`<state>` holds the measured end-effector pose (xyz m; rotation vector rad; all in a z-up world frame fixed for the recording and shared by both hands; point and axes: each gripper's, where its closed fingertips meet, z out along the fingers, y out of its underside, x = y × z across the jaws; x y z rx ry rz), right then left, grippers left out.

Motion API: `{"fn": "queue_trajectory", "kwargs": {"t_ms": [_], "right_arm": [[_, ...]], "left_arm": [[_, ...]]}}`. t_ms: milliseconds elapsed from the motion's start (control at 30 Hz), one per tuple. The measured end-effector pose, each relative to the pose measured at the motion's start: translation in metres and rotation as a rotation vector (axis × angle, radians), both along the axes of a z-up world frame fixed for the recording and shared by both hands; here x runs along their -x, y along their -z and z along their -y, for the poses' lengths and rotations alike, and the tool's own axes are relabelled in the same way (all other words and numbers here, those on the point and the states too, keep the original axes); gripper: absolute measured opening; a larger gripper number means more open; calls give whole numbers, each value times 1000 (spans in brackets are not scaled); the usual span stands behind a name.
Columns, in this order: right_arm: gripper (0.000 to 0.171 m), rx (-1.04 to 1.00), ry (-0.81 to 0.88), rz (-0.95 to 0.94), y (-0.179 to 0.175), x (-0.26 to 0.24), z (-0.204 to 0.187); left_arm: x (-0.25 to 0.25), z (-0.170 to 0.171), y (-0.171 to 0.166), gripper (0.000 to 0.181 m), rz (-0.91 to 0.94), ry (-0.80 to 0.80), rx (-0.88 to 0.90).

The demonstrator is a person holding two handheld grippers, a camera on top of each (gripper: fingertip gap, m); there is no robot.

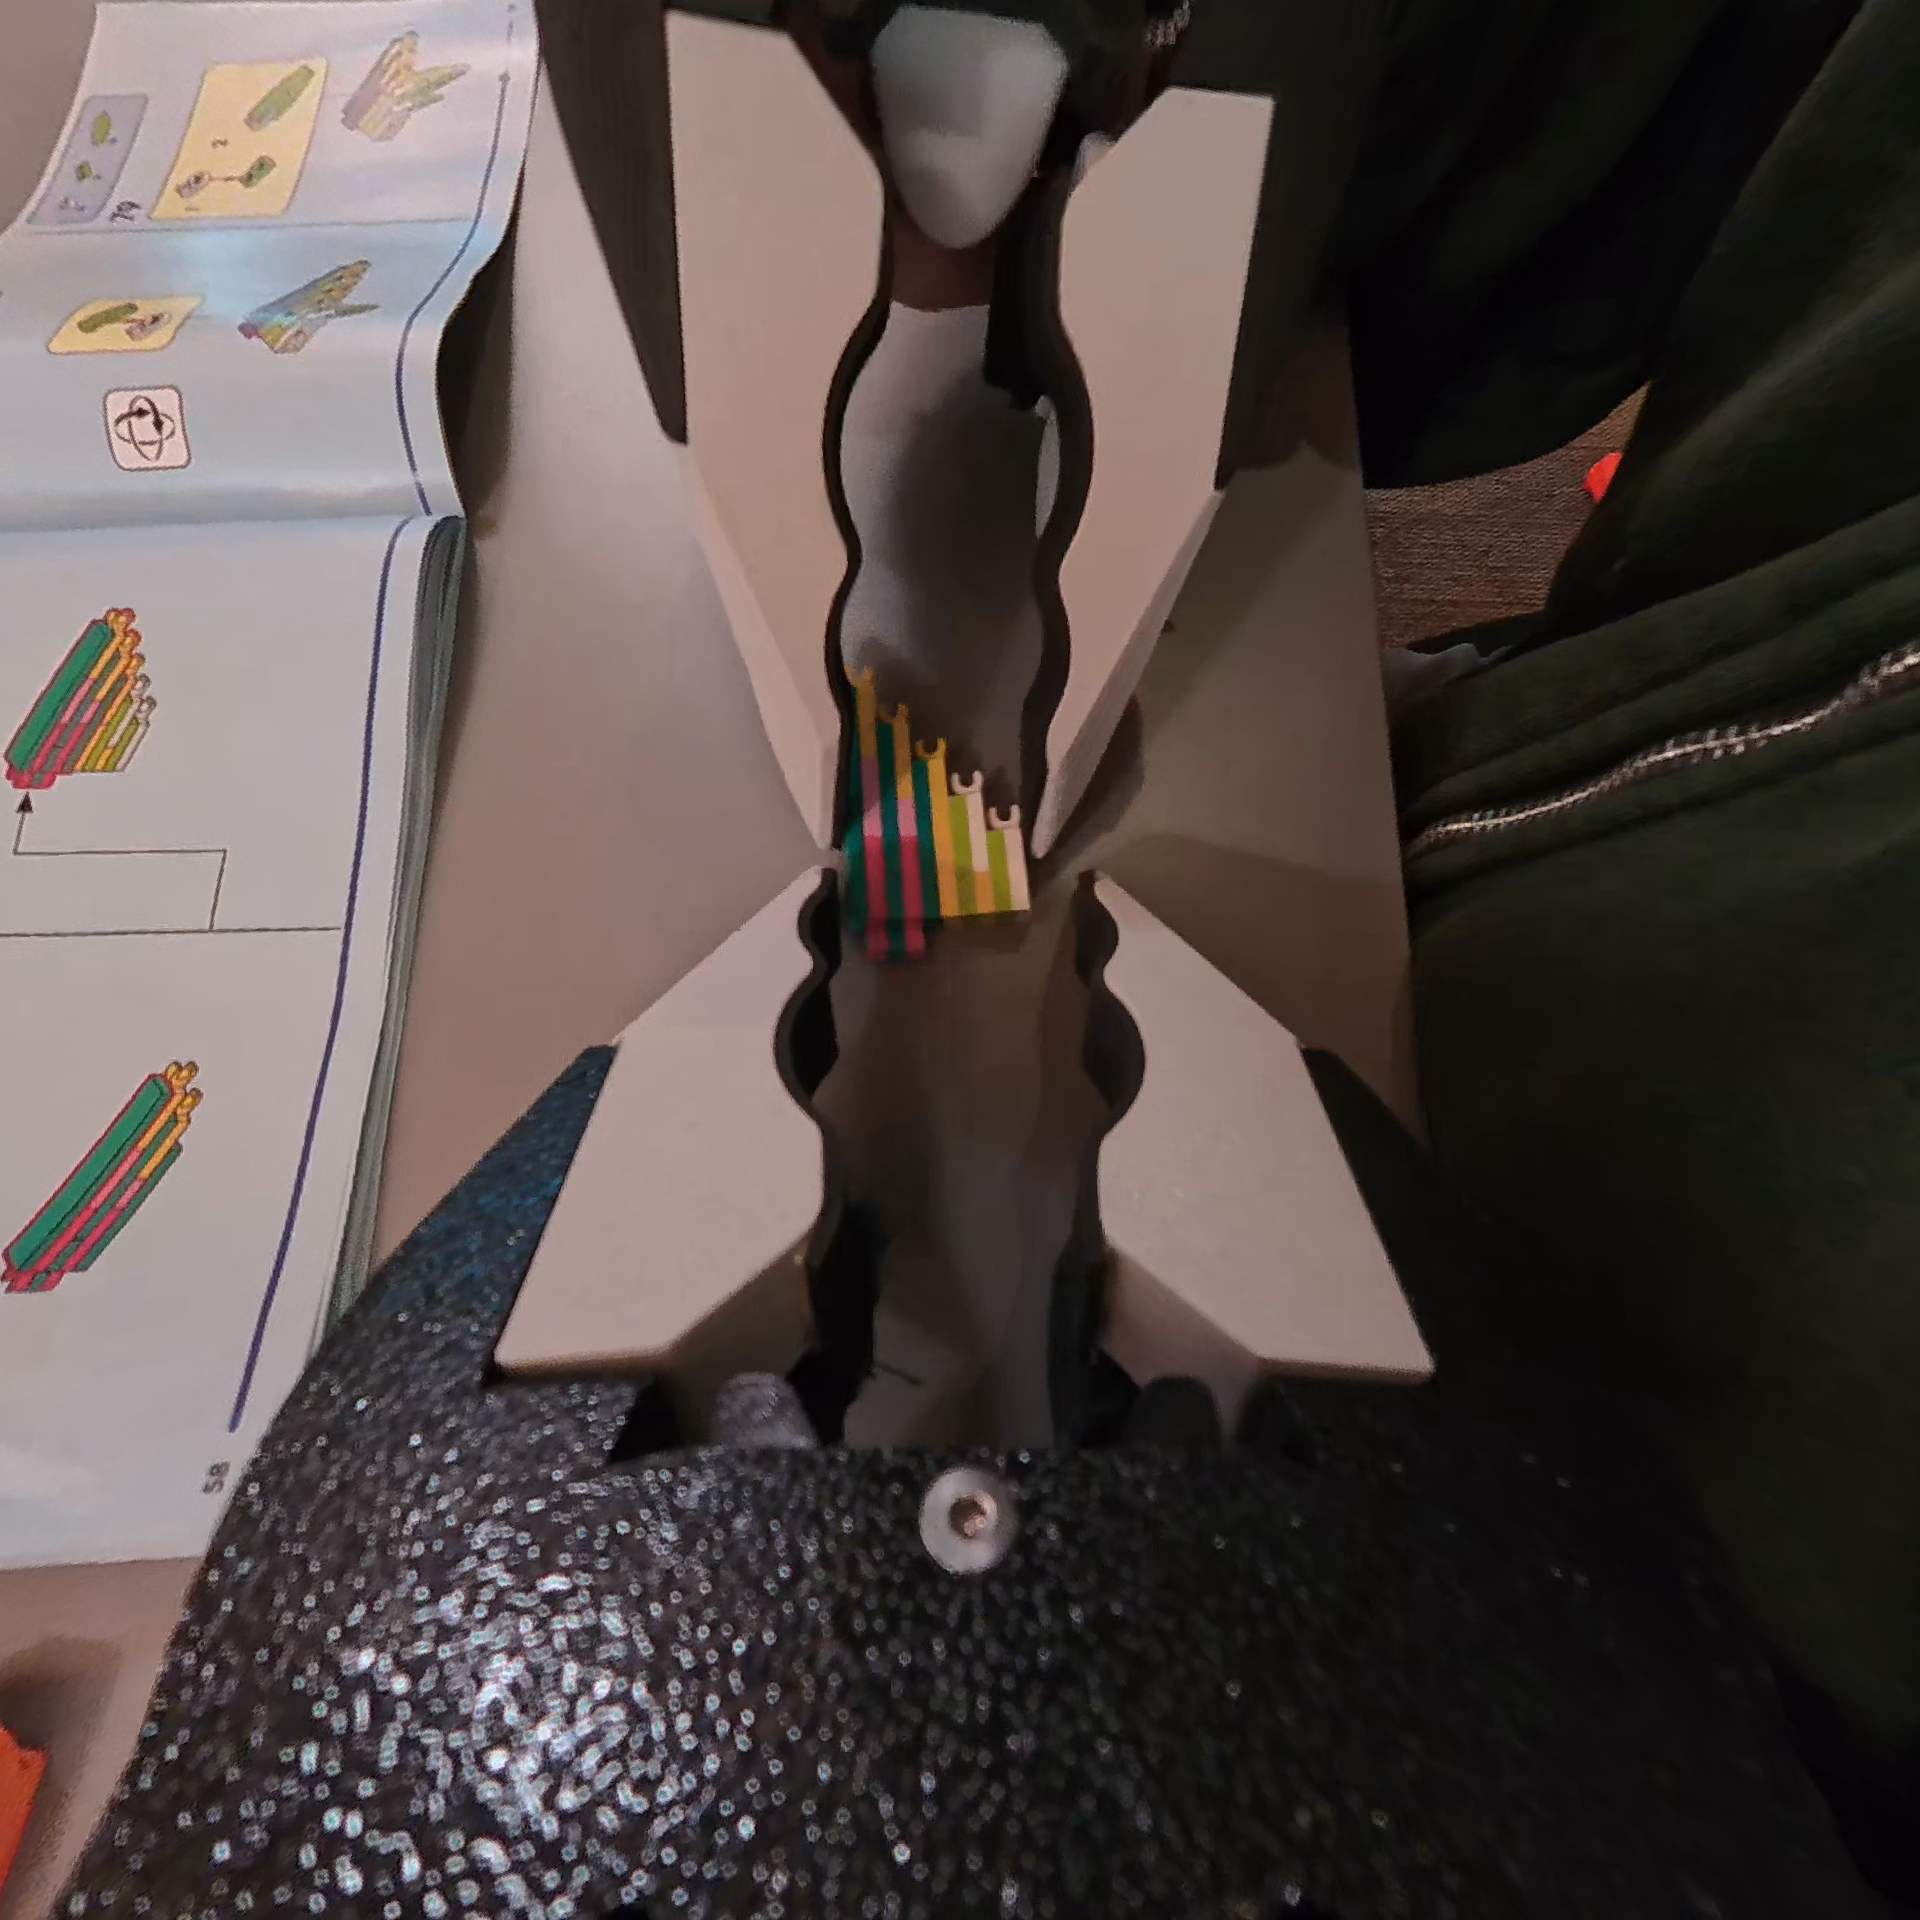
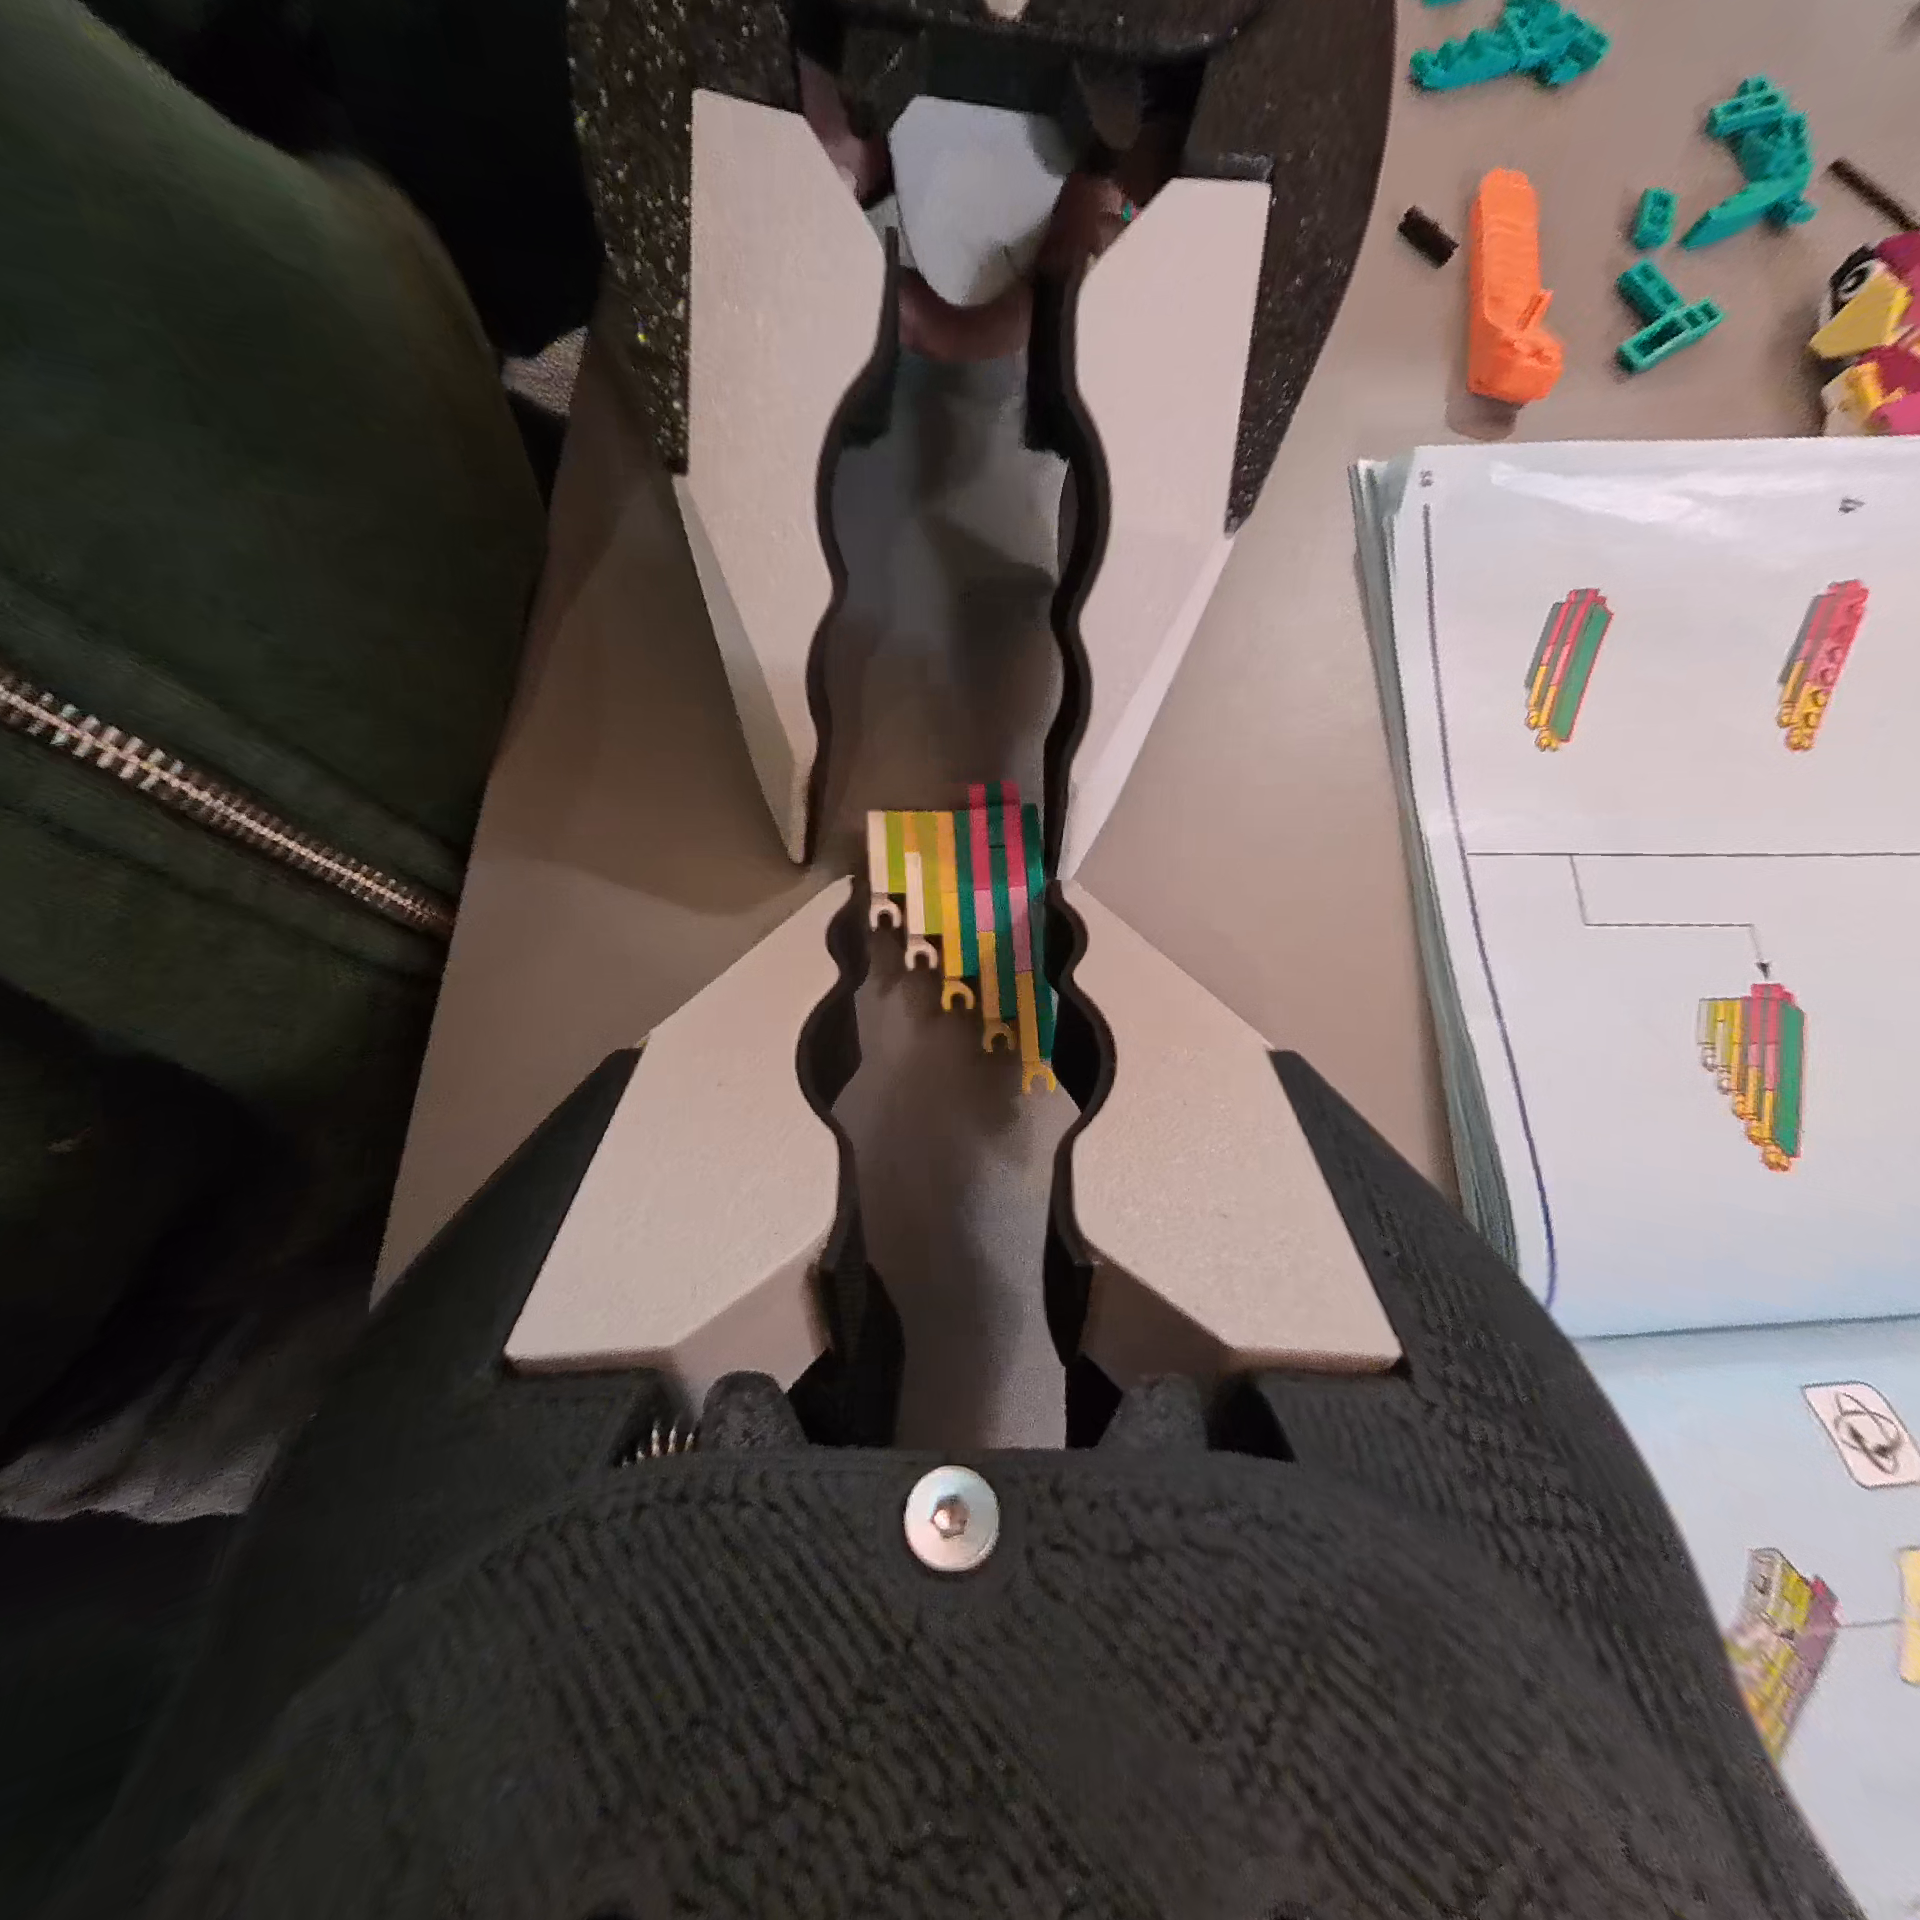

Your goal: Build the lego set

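A flat striped lego assembly (image 1: 935, 842) of white, lime, yellow, green and pink bars with clip ends sits between my two grippers, which meet tip to tip over the beige table (image 1: 582, 727). My right gripper (image 2: 954, 888) is shut on the assembly (image 2: 966, 904), its pads tight on both long edges. It appears at the top of the left wrist view (image 1: 935, 847). My left gripper (image 1: 956, 878) stands around the assembly's square end, with a small gap on the white side. It appears at the top of the right wrist view (image 2: 940, 857).
An open instruction booklet (image 1: 187, 727) lies beside the grippers and also shows in the right wrist view (image 2: 1662, 883). An orange piece (image 2: 1507, 281), loose teal pieces (image 2: 1756, 135) and a colourful bird model (image 2: 1870, 332) lie beyond it. A person's dark green jacket (image 2: 208, 520) is close. My two grippers' fingertips are within a few centimetres of each other. Left tips and right tips are each some 20 cm from the orange piece (image 2: 1507, 281).
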<state>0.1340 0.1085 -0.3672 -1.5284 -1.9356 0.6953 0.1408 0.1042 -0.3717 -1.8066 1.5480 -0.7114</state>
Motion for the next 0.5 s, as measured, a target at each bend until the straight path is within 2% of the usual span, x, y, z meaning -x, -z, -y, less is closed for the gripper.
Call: {"fn": "queue_trajectory", "kwargs": {"t_ms": [33, 333, 500], "right_arm": [[33, -11, 3, -4, 0, 0, -1], [35, 106, 35, 17, 4, -3, -1], [46, 107, 52, 26, 4, -7, -5]], "left_arm": [[-1, -1, 0, 43, 1, 1, -5], [-3, -4, 0, 36, 10, -11, 12], [-1, -5, 0, 41, -1, -9, 11]]}}
